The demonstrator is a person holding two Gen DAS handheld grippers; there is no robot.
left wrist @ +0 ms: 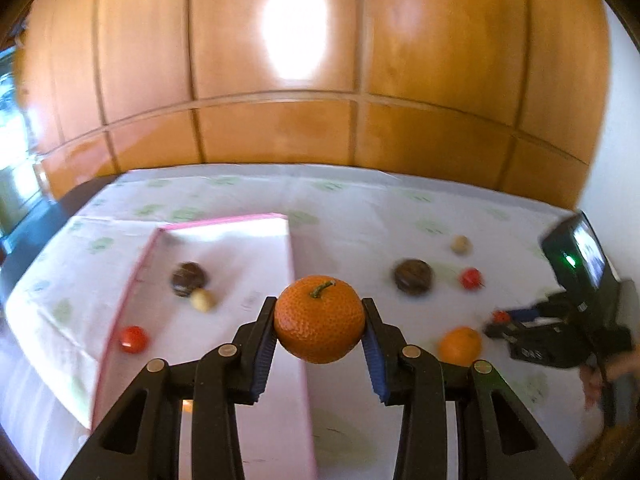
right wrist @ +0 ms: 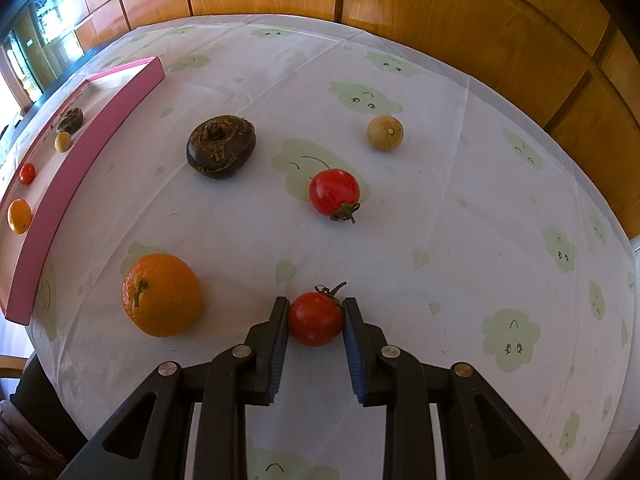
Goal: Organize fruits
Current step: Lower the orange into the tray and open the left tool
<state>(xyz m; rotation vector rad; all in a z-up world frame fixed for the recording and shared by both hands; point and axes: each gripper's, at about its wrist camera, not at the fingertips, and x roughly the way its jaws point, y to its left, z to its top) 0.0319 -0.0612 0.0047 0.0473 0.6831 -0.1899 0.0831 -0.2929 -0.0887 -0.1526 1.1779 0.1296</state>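
Orange and dimpled, a mandarin (left wrist: 319, 319) sits clamped between the blue pads of the left gripper (left wrist: 320, 322) in the left wrist view, stem up, raised over the right wall of the pink-edged tray (left wrist: 224, 222). Inside the tray lie a dark brown fruit (left wrist: 189, 278), a small tan fruit (left wrist: 203, 300) touching its near side, and a red tomato (left wrist: 133, 339) close to the left wall. On the white tablecloth (left wrist: 360, 208) to the right of the tray are another dark brown fruit (left wrist: 413, 276), a tan fruit (left wrist: 461, 245), a red tomato (left wrist: 471, 278) and a second mandarin (left wrist: 460, 345). At the far right the right gripper (left wrist: 498, 320) reaches in low over the cloth; this part is blurred, though something red seems to sit at its tip.

From the right wrist view, the right gripper (right wrist: 316, 312) has its fingers narrowed onto a small red tomato (right wrist: 315, 322), both pads touching its sides, the fruit resting at cloth level. A loose mandarin (right wrist: 161, 295) lies just to the left. Farther off are a red tomato with a green stem (right wrist: 334, 193), a dark brown fruit (right wrist: 221, 147) and a tan fruit (right wrist: 385, 133), each apart from the others. The pink tray (right wrist: 100, 120) runs along the left edge, holding a dark fruit (right wrist: 69, 119), a tan one (right wrist: 63, 141), a tomato (right wrist: 27, 173) and the held mandarin (right wrist: 19, 216). Wooden panels (right wrist: 460, 20) stand behind the table.
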